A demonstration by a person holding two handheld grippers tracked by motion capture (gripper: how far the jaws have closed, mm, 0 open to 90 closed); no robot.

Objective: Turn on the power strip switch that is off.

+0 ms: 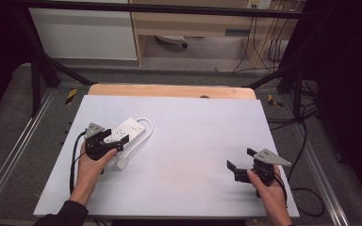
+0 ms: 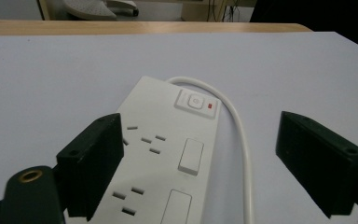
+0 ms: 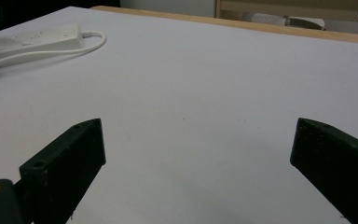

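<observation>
**Left gripper loose over the power strip, right one parked**

So the white power strip (image 1: 124,130) is lying flat on the white table (image 1: 193,141), over on the left half, angled so its far end points up and to the right in the high view. Its cord (image 1: 143,132) loops out from the far end and curls back down along the strip's right side to a white plug (image 1: 122,163) sitting on the table just below the left hand.

The left gripper (image 1: 114,140) sits at the strip's near end, held in the person's left hand (image 1: 92,165). In the left gripper view the jaws stand wide apart and nothing is clamped: the left jaw overlaps the strip's left edge (hard to tell if it's actually touching), while the right jaw is well off to the right, past the cord (image 2: 242,140). The strip (image 2: 168,154) runs up between them, with sockets, rocker switches and a main button with a little red light at the far end.

The right gripper (image 1: 239,159) is well away from all that, near the table's right front corner in the right hand (image 1: 268,188). Its jaws are spread wide too, with bare table (image 3: 191,116) between them. In the right gripper view the strip (image 3: 32,37) and cord (image 3: 74,49) show far off at the top left.
</observation>
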